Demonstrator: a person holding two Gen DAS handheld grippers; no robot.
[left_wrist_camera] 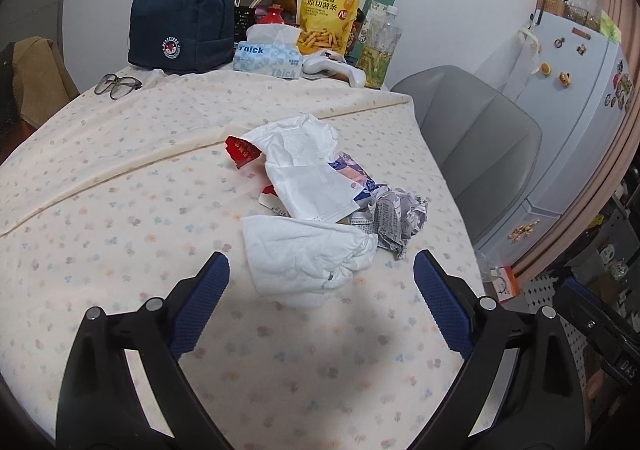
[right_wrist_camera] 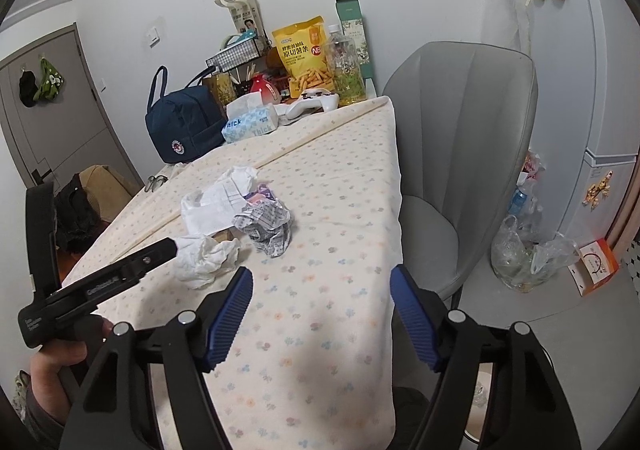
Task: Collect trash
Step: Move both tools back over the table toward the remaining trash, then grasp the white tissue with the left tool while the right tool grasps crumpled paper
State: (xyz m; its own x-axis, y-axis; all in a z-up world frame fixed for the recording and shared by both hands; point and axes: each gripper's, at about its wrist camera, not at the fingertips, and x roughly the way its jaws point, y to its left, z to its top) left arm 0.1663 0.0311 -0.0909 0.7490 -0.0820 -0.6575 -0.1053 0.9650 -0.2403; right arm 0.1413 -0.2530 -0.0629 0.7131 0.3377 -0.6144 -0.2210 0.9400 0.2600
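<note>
Support surface: table [left_wrist_camera: 120, 209] covered by a cream floral cloth with one raised fold line running across it.
Centre: white tissue [left_wrist_camera: 308, 258], nearest the near edge; face mask [left_wrist_camera: 308, 185] behind it; crumpled printed paper [left_wrist_camera: 400, 217] just beside both; red wrapper [left_wrist_camera: 240, 149] at the pile's far side.
Far end: navy lunch bag [left_wrist_camera: 180, 29], tissue box [left_wrist_camera: 268, 57], white game controller [left_wrist_camera: 336, 67], yellow snack bag [left_wrist_camera: 332, 17], clear bottle [left_wrist_camera: 380, 49].
Left of lunch bag: eyeglasses [left_wrist_camera: 118, 83], lying on the cloth.
</note>
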